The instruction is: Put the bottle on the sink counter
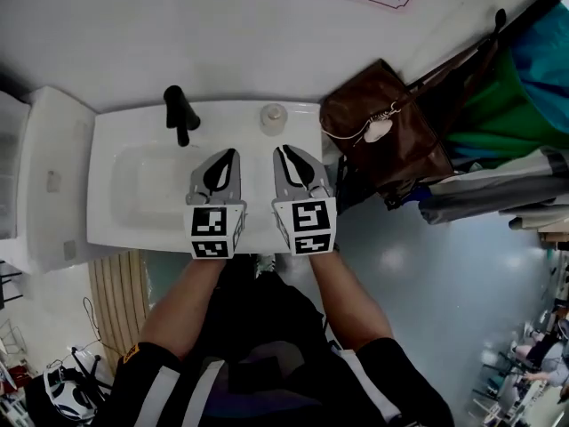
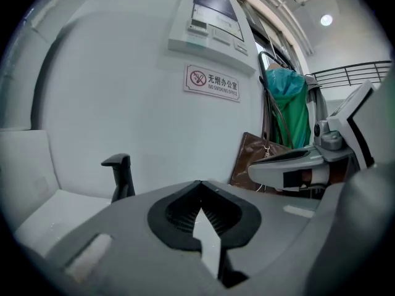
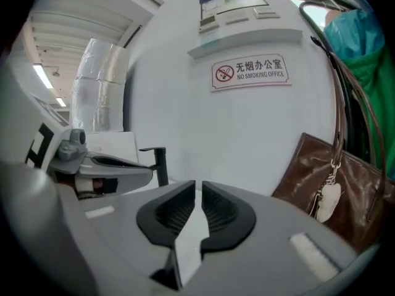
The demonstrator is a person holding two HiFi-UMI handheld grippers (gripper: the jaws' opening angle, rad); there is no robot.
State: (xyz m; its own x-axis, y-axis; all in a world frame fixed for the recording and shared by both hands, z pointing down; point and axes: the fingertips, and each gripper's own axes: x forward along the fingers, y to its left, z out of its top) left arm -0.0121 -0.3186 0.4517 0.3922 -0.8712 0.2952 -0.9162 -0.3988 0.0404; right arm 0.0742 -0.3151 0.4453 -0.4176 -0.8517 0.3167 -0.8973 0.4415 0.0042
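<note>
Seen from above in the head view, the bottle (image 1: 273,117) is a small pale round shape standing on the white sink counter (image 1: 293,112), behind the basin and to the right of the tap. Neither gripper view shows it. My left gripper (image 1: 233,154) hangs over the basin with its jaws shut and empty; its tips (image 2: 200,184) meet. My right gripper (image 1: 283,150) is beside it, just in front of the bottle and apart from it. Its jaws (image 3: 199,184) stand all but together with nothing between them.
A black tap (image 1: 180,114) rises at the back of the basin (image 1: 142,194). A brown leather bag (image 1: 382,132) hangs against the counter's right end, with green and grey fabric beyond it. A white unit (image 1: 53,176) stands at the left. A no-smoking sign (image 3: 250,71) is on the wall.
</note>
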